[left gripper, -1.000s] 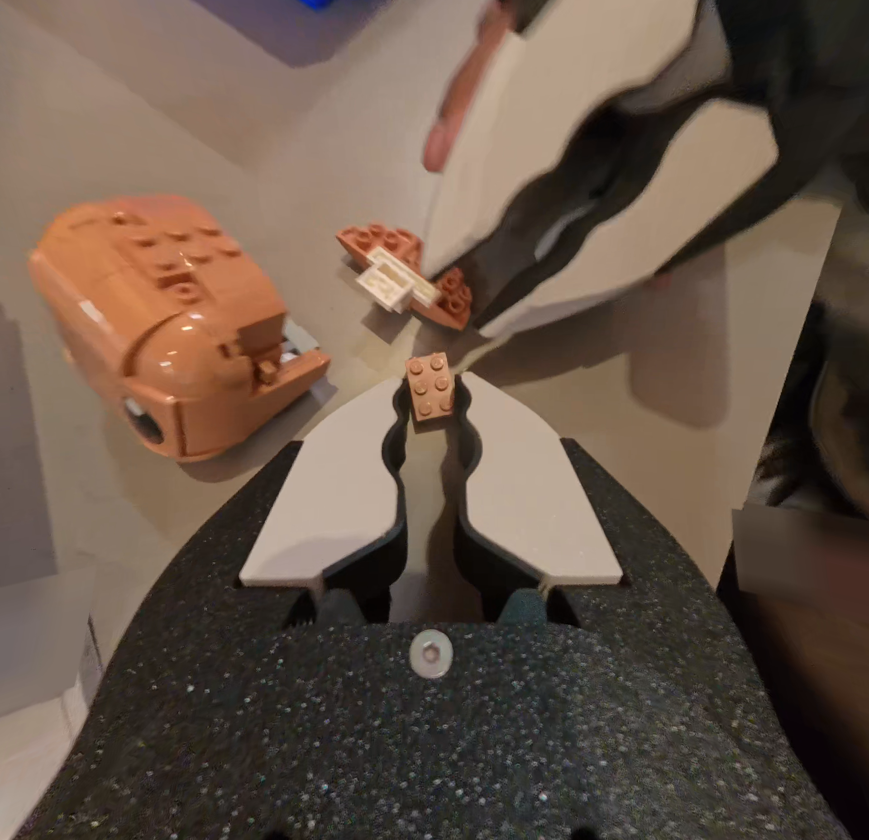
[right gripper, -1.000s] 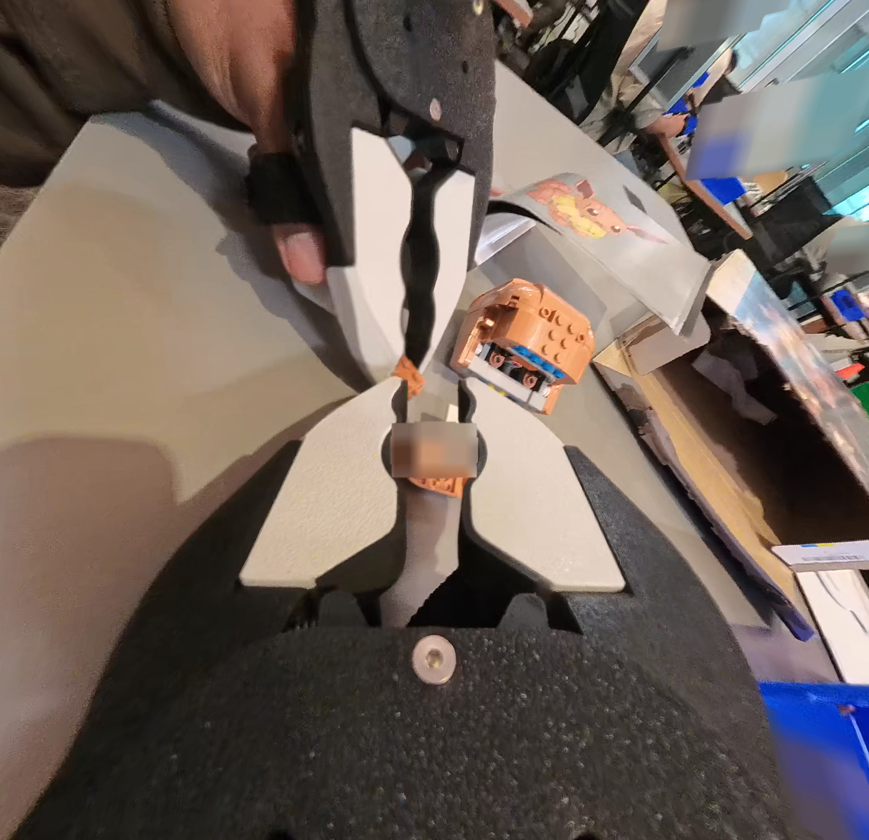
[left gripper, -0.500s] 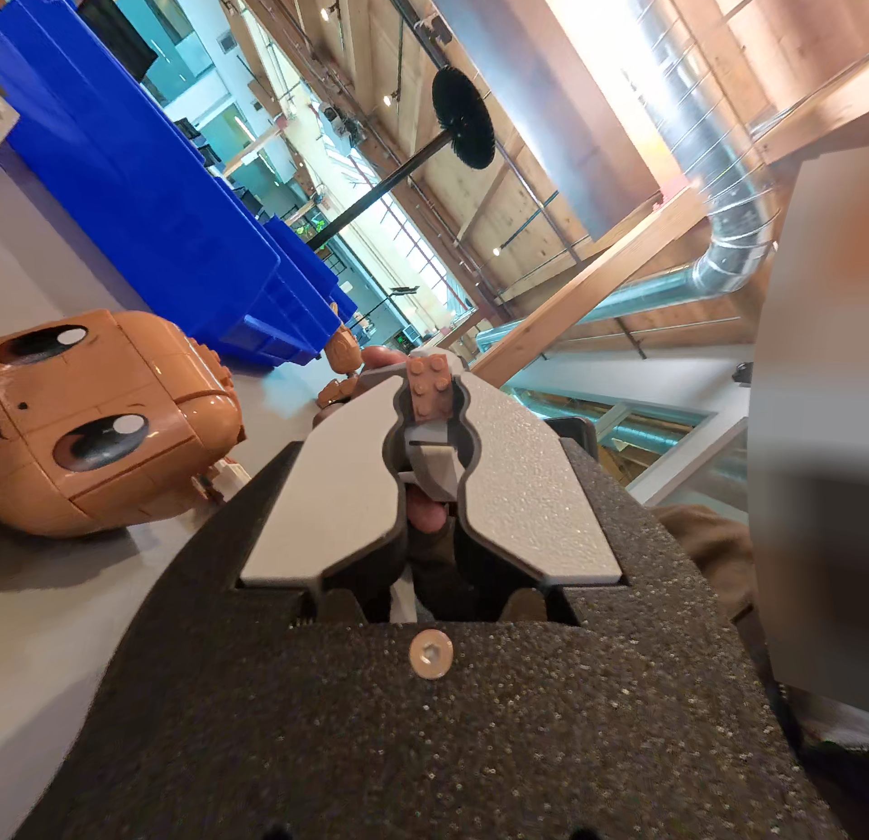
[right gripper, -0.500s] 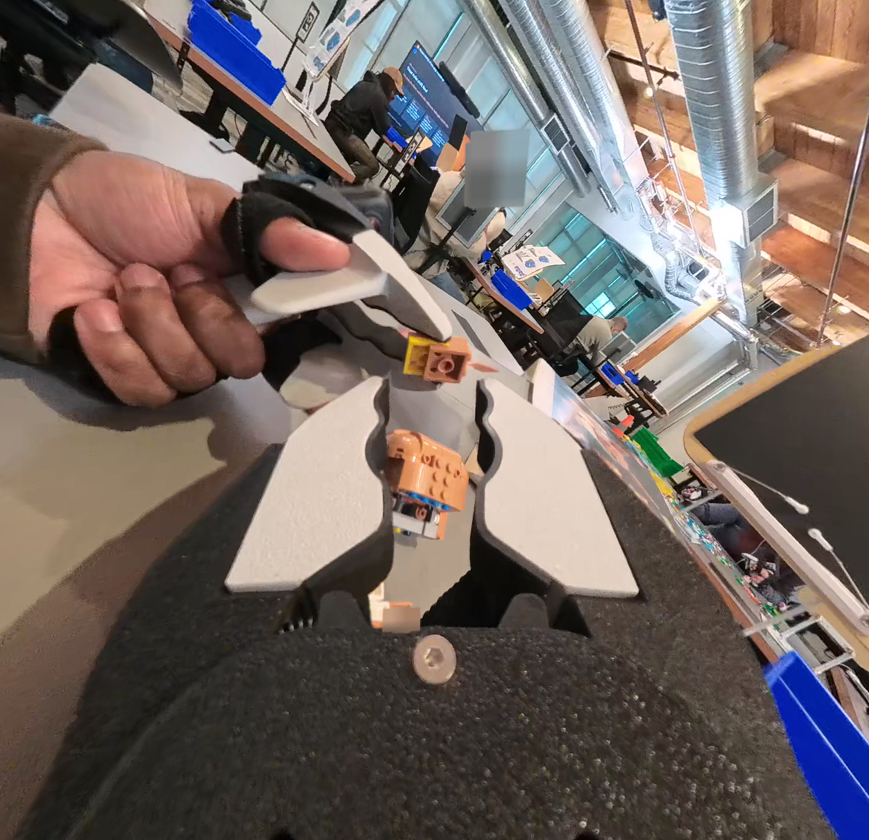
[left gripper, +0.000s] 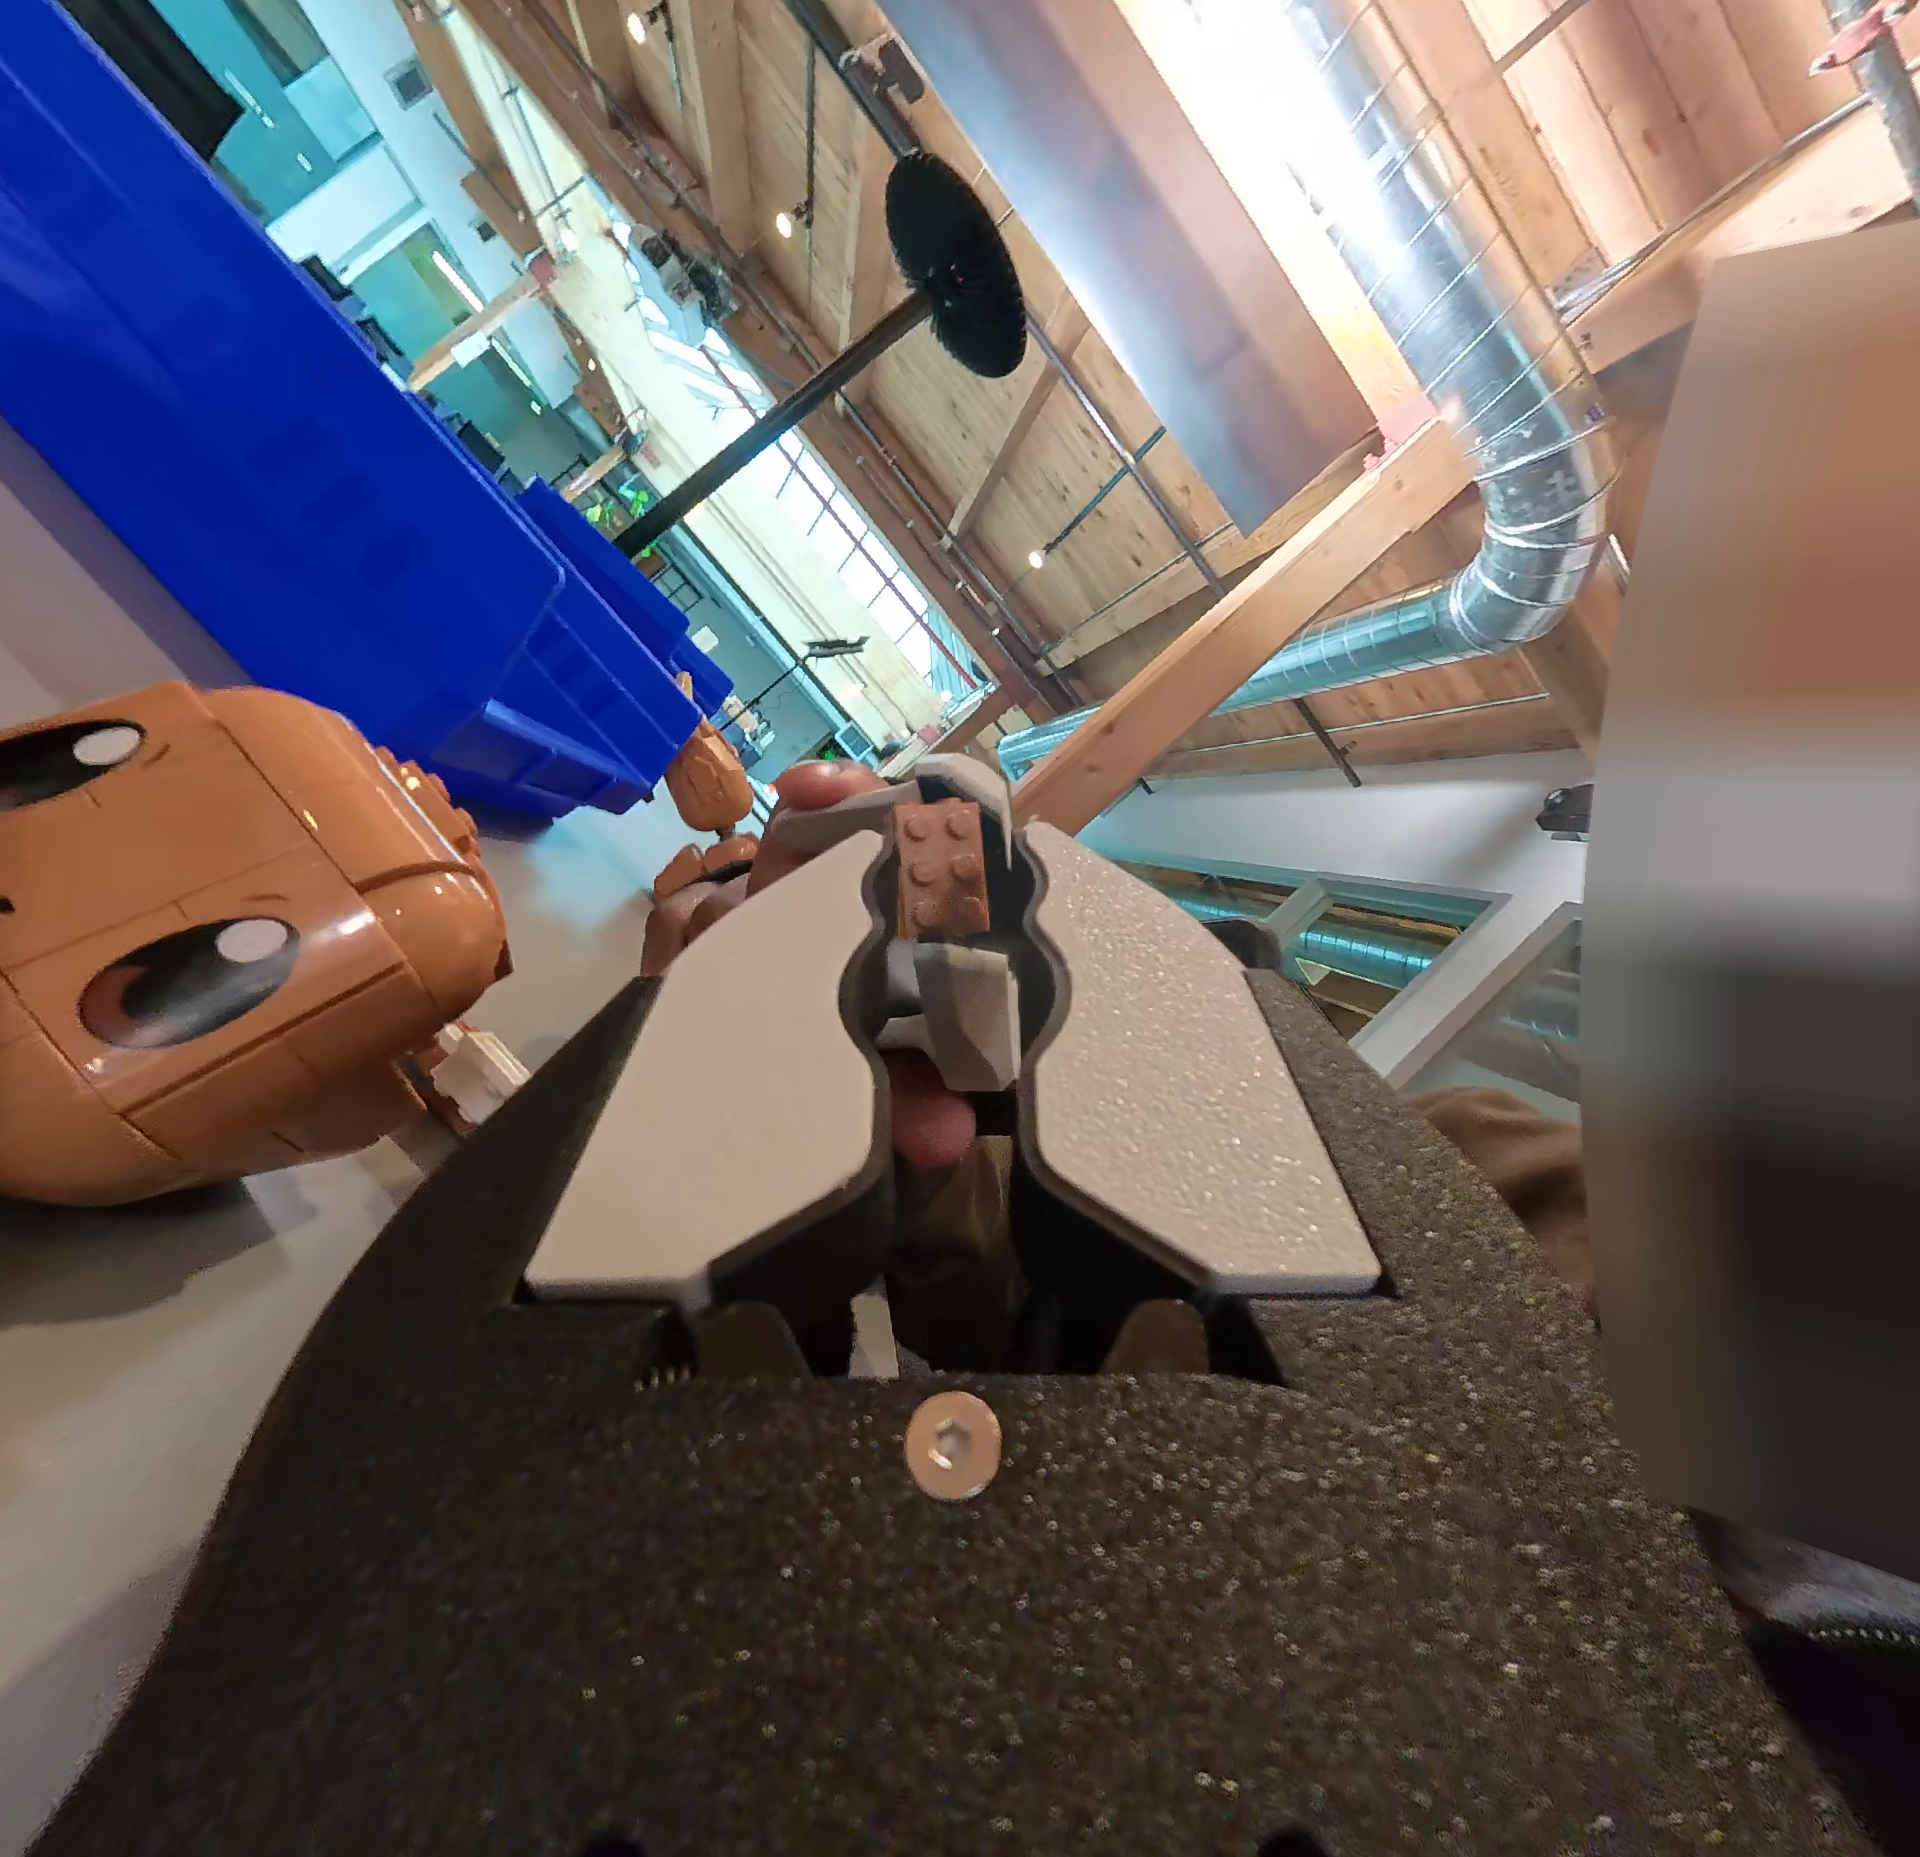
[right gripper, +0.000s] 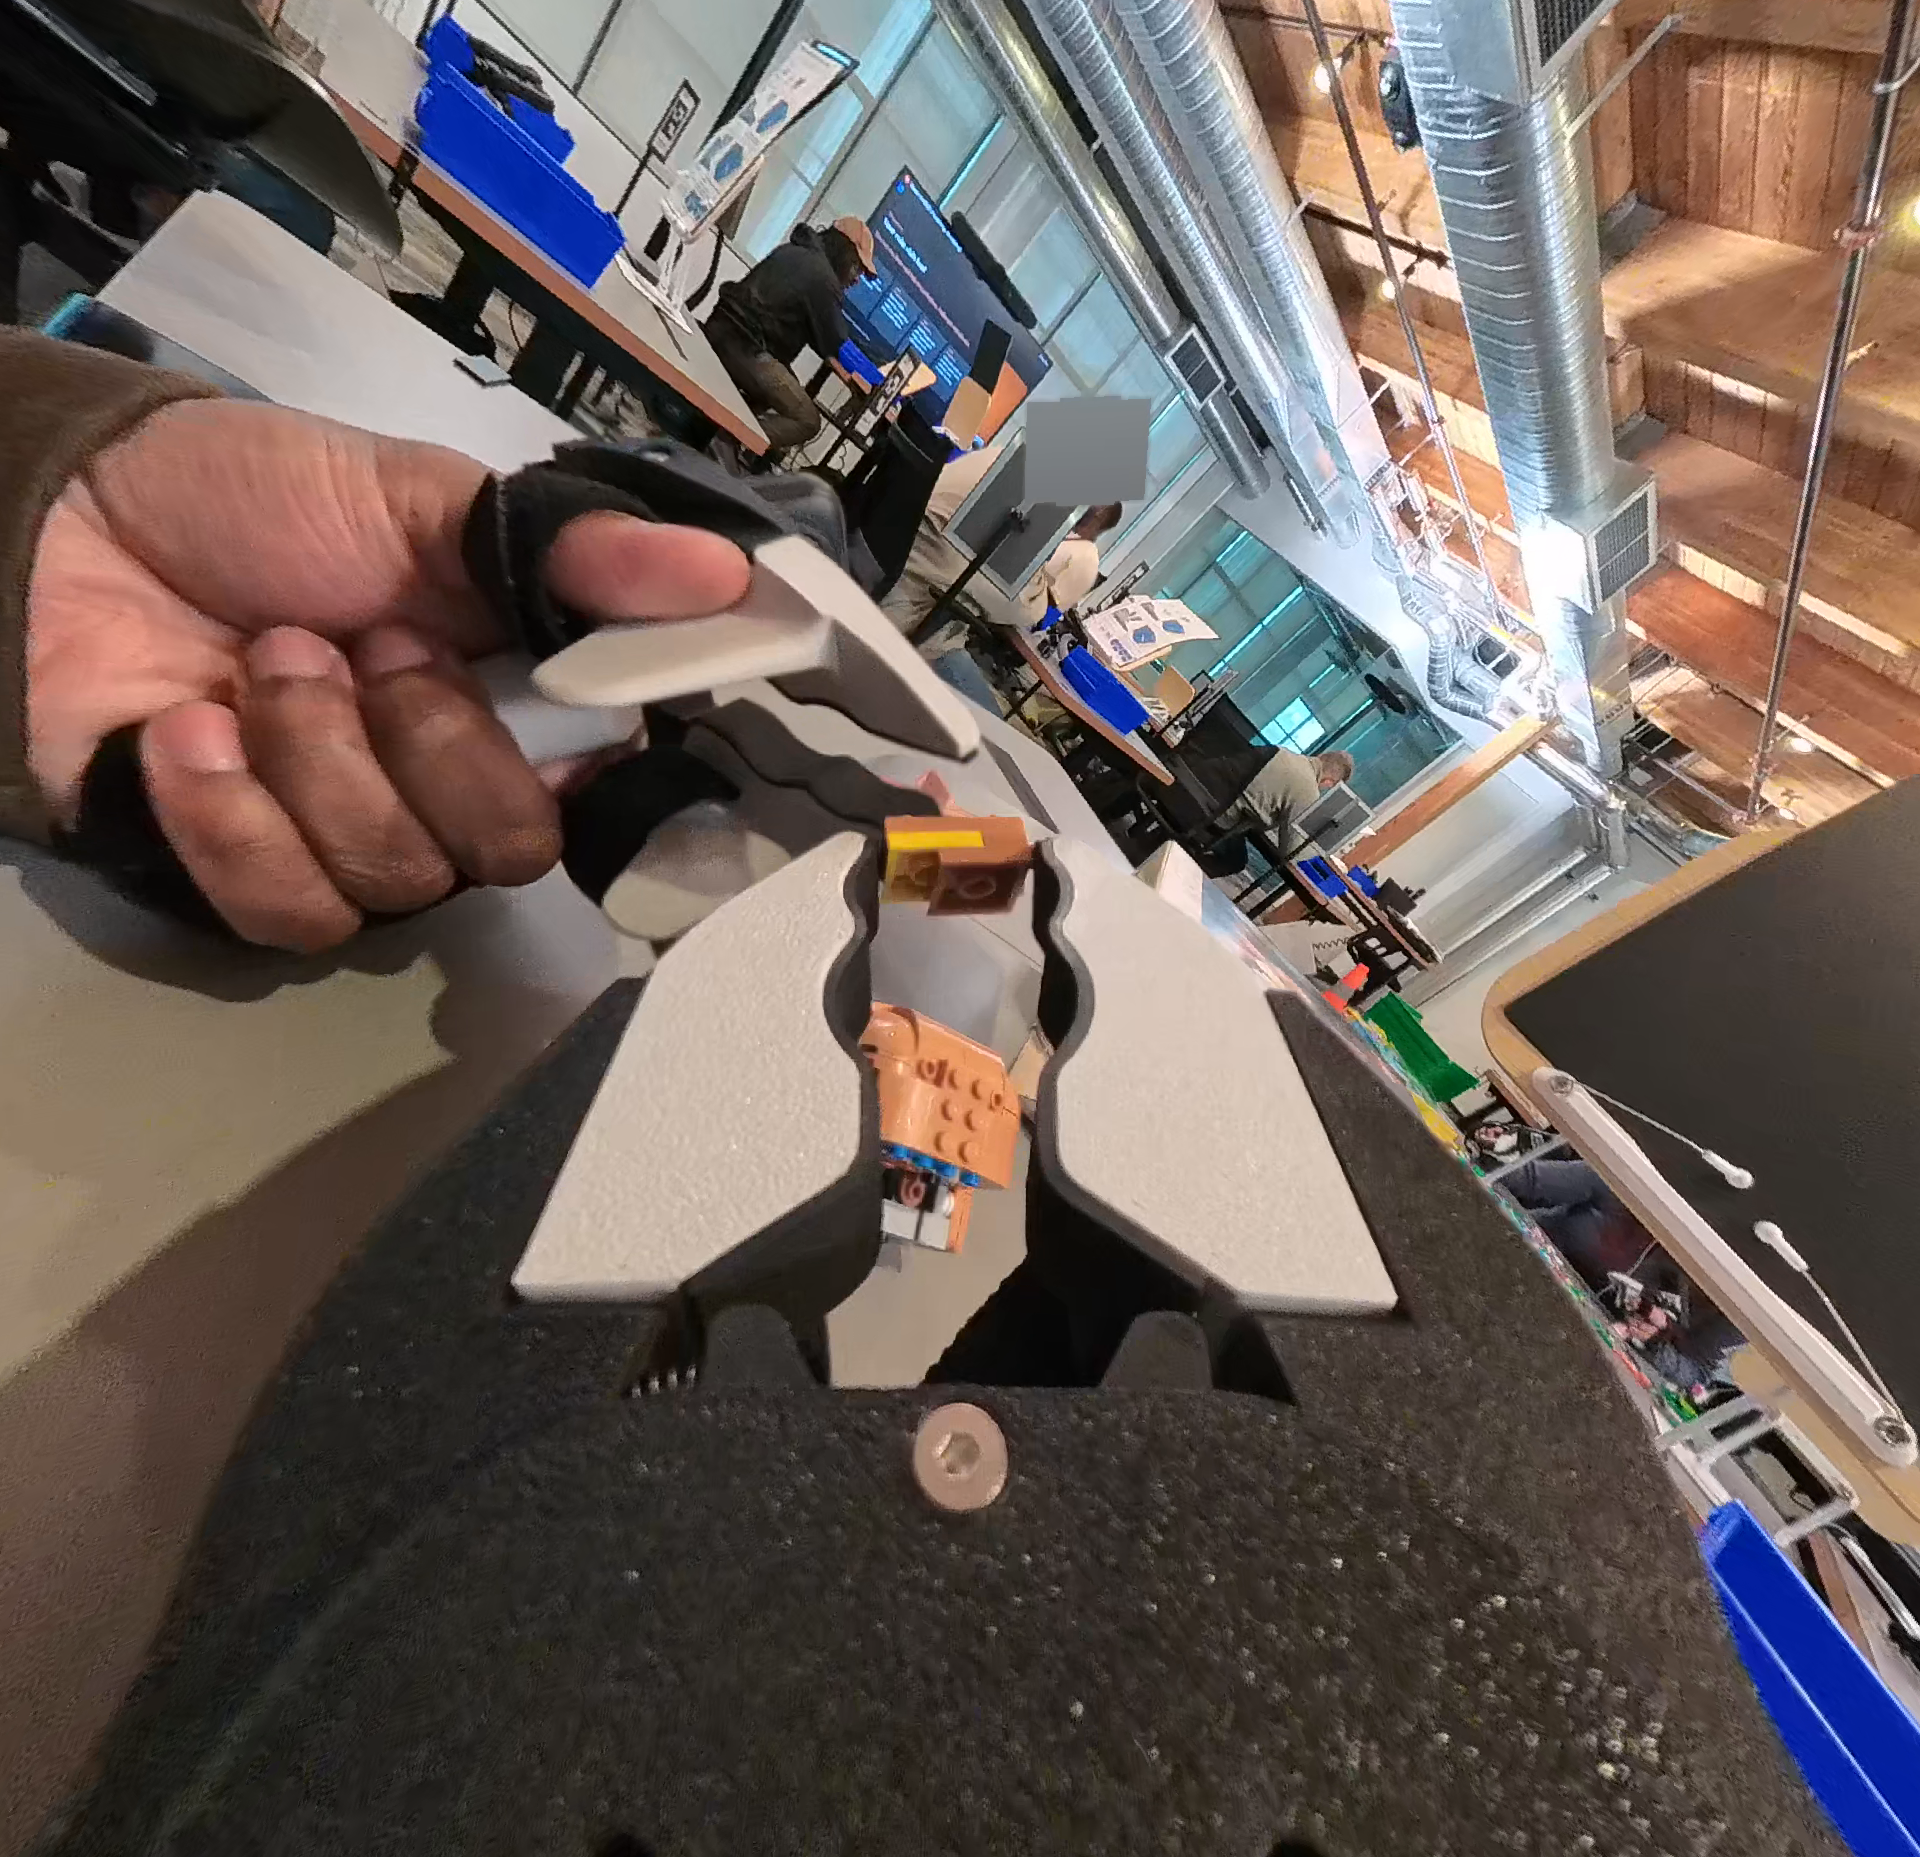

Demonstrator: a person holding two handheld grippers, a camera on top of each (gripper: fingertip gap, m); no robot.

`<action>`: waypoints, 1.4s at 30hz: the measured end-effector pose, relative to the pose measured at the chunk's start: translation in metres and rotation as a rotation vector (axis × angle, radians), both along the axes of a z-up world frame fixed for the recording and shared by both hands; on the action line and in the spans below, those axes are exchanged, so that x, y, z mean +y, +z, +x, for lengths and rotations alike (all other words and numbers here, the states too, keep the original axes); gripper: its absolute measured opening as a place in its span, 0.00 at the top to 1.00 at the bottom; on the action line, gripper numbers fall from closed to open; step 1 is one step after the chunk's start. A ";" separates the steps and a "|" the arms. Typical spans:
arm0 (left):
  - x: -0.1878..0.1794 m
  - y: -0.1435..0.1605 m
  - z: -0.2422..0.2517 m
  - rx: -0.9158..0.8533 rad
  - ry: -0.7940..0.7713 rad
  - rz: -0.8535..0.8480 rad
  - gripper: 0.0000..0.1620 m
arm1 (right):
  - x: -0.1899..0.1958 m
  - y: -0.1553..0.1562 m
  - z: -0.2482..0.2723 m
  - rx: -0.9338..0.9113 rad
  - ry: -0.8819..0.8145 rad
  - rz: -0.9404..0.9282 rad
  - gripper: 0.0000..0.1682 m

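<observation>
My left gripper (left gripper: 943, 851) is shut on a small brown studded brick (left gripper: 940, 877) and holds it above the table. In the right wrist view the left gripper (right gripper: 935, 779), held by a hand (right gripper: 260, 685), comes in from the left. The brick (right gripper: 951, 867), with a yellow patch on it, sits right between the tips of my right gripper (right gripper: 956, 862). The right jaws stand apart on either side of the brick; contact is not clear. The right gripper's fingers (left gripper: 831, 820) show just behind the brick in the left wrist view.
An orange brick-built head with black eyes (left gripper: 208, 934) lies on the grey table (left gripper: 104, 1392) at the left, with blue bins (left gripper: 312, 519) behind it. It also shows in the right wrist view (right gripper: 945, 1101), low between the right fingers. A dark board (right gripper: 1714, 1028) stands right. The grippers are tip to tip, or close to it.
Both grippers have risen from the table and tilted up. The left still grips the brick. The brick now sits between the right fingertips, which stand slightly closer together.
</observation>
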State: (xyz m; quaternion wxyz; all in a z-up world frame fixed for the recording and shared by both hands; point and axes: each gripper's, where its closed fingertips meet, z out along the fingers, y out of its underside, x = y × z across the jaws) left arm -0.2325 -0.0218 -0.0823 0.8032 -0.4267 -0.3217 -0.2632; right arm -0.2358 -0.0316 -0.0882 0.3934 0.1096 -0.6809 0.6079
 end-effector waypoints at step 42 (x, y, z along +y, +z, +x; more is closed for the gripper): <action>0.010 -0.004 0.012 0.086 -0.031 -0.126 0.90 | 0.004 -0.010 0.023 0.019 0.162 0.084 0.84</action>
